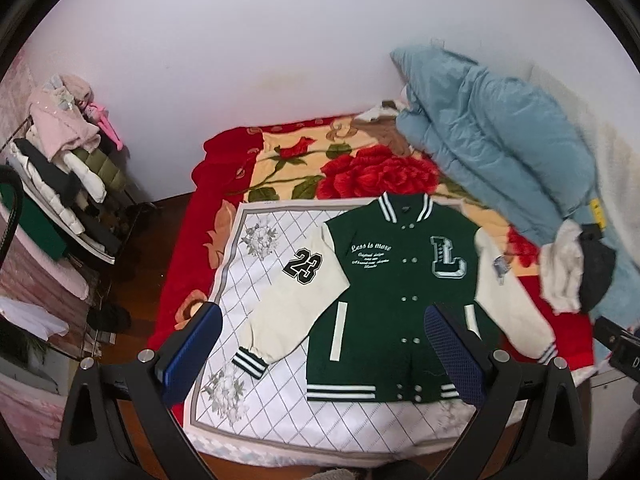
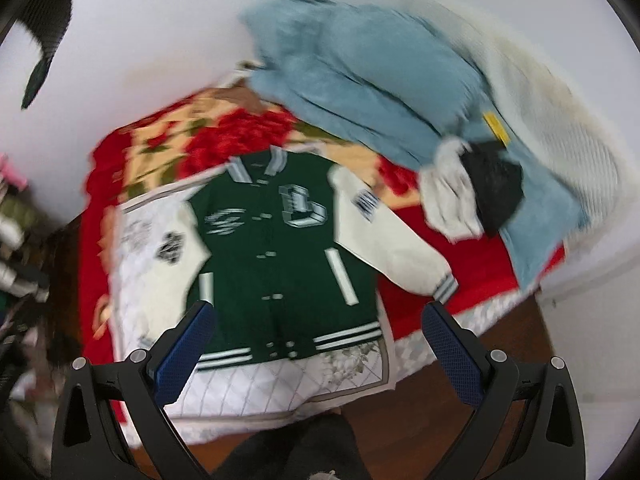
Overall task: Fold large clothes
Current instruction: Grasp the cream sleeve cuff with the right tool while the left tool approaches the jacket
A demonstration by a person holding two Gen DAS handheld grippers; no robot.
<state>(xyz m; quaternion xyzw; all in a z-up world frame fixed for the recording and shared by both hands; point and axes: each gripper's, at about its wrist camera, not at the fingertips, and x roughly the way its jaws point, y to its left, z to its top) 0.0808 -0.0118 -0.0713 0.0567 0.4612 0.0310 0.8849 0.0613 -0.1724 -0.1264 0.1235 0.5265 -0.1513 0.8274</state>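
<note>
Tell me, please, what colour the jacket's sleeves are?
Cream, with green-and-white striped cuffs; the jacket shows best in the left wrist view.

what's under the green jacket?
The green jacket lies flat on a white quilted cloth, which rests on a red rose blanket. Whatever lies directly beneath the jacket body is covered.

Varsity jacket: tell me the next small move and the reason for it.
Probably lower the left gripper onto the striped cuff of the cream sleeve with the 23 patch. The green varsity jacket lies flat, front up, sleeves spread and unfolded, and both the left and the right gripper hang open above it, holding nothing.
</note>
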